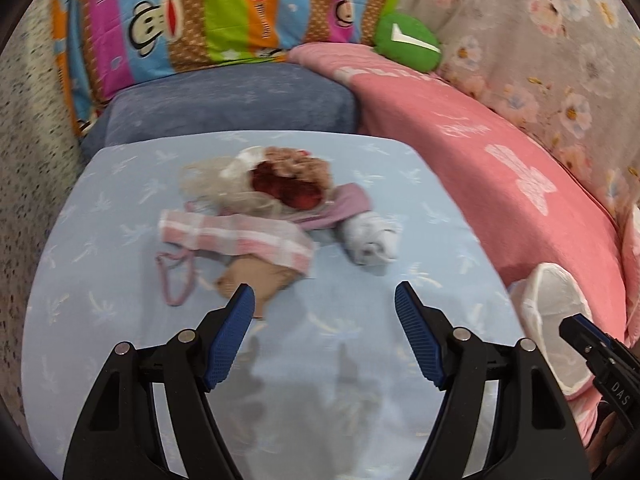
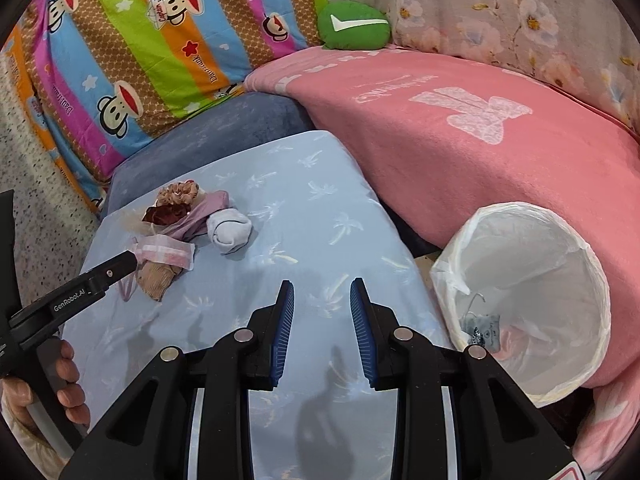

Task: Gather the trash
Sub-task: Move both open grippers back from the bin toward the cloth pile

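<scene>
A pile of trash lies on the light blue cushion (image 1: 320,340): a pink checked cloth (image 1: 236,236), a tan crumpled piece (image 1: 256,280), a dark red scrap (image 1: 284,188), a lilac piece (image 1: 348,204) and a white-blue wad (image 1: 370,240). My left gripper (image 1: 324,304) is open and empty, just short of the tan piece. My right gripper (image 2: 322,300) is open and empty over the cushion (image 2: 320,208), right of the pile. The pile shows there too, with the wad (image 2: 230,230). A white-lined bin (image 2: 520,300) holds a small wrapper (image 2: 480,330).
A pink blanket (image 2: 480,120) lies right of the cushion, behind the bin (image 1: 556,320). A dark blue cushion (image 1: 232,100), a striped monkey-print pillow (image 1: 200,12) and a green plush (image 1: 408,40) stand at the back. Speckled floor (image 1: 32,140) lies on the left.
</scene>
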`<action>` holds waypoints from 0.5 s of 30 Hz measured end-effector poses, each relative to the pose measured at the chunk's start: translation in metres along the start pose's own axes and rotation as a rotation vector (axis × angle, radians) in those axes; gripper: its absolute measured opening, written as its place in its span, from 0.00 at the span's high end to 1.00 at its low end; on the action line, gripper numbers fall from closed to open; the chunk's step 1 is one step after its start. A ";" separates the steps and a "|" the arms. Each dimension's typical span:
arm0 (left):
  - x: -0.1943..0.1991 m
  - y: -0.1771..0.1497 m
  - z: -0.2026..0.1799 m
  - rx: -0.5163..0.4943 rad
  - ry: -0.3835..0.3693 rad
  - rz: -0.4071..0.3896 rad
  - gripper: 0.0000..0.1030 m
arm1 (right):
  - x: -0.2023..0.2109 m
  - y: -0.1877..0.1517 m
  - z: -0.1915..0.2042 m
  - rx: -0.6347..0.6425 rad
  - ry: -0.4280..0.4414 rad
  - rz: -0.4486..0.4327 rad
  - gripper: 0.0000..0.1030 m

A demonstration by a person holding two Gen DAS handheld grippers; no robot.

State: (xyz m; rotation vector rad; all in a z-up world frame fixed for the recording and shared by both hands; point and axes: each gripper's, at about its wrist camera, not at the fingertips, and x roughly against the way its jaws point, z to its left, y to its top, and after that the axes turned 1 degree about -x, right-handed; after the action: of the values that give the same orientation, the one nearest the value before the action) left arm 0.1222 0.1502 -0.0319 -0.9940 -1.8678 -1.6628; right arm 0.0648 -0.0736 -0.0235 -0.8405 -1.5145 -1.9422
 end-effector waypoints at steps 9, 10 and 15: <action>-0.022 -0.002 0.055 0.072 0.041 0.044 0.32 | -0.041 0.009 0.047 0.056 0.029 0.052 0.72; -0.026 -0.002 0.058 0.074 0.038 0.049 0.32 | -0.048 0.011 0.052 0.062 0.031 0.059 0.72; -0.046 0.000 0.059 0.068 0.012 0.075 0.32 | -0.076 0.017 0.072 0.082 0.033 0.091 0.72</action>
State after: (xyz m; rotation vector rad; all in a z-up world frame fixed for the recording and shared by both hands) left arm 0.1591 0.1979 -0.0760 -1.0110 -1.8434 -1.5486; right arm 0.1385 -0.0048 -0.0566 -0.8238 -1.4996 -1.8073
